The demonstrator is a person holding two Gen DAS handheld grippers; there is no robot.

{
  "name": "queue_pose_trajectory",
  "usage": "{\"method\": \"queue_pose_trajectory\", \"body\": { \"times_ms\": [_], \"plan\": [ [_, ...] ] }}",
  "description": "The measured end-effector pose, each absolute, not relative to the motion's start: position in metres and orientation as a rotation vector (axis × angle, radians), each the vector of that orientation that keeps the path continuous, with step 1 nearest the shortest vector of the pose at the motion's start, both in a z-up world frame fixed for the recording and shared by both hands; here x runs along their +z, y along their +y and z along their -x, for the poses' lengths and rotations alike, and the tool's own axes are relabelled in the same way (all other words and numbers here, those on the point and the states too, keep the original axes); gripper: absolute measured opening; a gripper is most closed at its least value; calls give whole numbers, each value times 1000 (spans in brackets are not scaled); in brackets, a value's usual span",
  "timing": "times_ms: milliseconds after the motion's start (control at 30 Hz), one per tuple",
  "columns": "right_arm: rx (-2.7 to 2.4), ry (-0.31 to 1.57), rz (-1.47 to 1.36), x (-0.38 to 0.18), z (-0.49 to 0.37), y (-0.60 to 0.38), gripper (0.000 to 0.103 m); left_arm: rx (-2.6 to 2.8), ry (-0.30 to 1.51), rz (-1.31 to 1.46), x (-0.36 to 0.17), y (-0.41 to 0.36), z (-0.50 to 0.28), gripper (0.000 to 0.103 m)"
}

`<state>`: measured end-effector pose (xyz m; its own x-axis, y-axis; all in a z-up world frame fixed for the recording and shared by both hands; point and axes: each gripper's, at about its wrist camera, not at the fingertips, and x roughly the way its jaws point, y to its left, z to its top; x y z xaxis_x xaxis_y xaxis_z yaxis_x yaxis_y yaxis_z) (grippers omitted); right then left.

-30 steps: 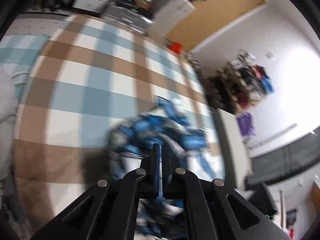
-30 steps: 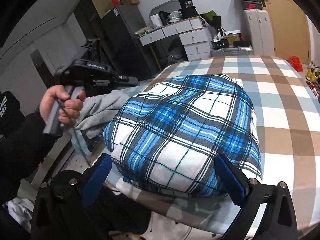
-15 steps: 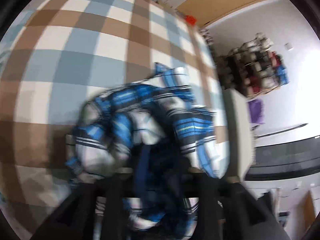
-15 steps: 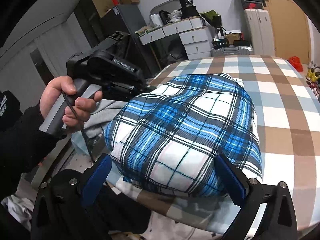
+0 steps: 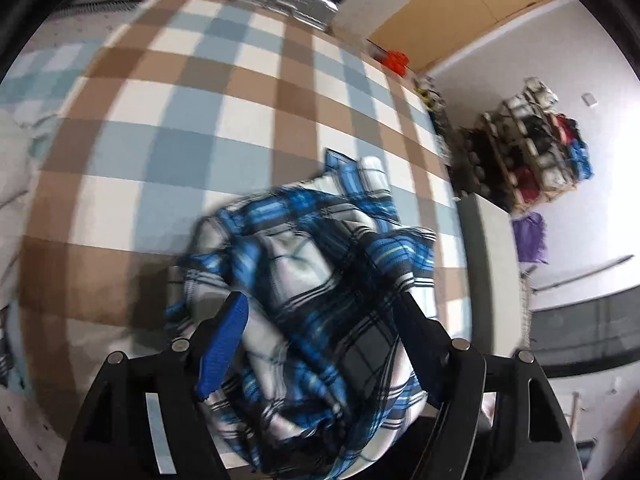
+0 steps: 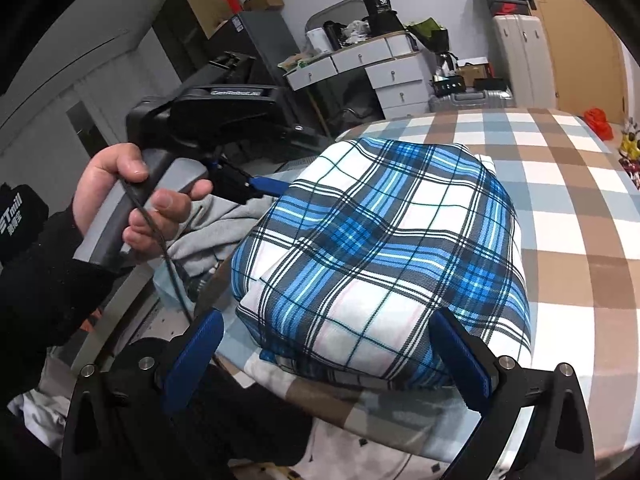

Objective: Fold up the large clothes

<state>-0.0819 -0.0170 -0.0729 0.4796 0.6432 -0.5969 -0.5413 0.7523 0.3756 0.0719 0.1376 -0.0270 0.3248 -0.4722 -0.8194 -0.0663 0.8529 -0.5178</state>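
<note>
A folded blue, white and black plaid garment (image 6: 384, 248) lies in a thick bundle near the front edge of the checked table (image 6: 568, 184). My right gripper (image 6: 324, 344) is open, its blue-padded fingers wide apart at either side of the bundle's near end. In the left wrist view the same garment (image 5: 316, 292) fills the space between the spread fingers of my left gripper (image 5: 320, 308), which is open. The left gripper (image 6: 260, 188) also shows in the right wrist view, held by a hand at the bundle's left side.
A grey garment (image 6: 208, 232) is heaped left of the plaid bundle at the table edge. White drawers (image 6: 384, 68), suitcases (image 6: 520, 56) and boxes stand beyond the far edge. A shoe rack (image 5: 532, 140) and a grey cabinet (image 5: 488, 264) stand beside the table.
My left gripper has gone from shut to wide open and has come down at the left side of the plaid bundle. My right gripper and the bundle have stayed put.
</note>
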Motion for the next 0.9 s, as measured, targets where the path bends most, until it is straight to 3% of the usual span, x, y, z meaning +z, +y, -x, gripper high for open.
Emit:
{"method": "queue_pose_trajectory", "body": {
  "times_ms": [500,533,600,633,900],
  "plan": [
    [733,786,-137,-71,85,-15,103,-301,1306,577,-54,127,-87,71],
    [733,786,-137,-71,85,-15,103,-307,1294,562,-53,126,-87,65],
    [732,785,-135,-71,85,-15,103,-313,1272,530,-50,127,-87,27],
    [731,786,-135,-71,85,-15,103,-323,1282,511,-51,128,-88,0],
    [727,784,-120,-71,85,-12,103,-348,1267,443,-51,148,-87,0]
  ]
}}
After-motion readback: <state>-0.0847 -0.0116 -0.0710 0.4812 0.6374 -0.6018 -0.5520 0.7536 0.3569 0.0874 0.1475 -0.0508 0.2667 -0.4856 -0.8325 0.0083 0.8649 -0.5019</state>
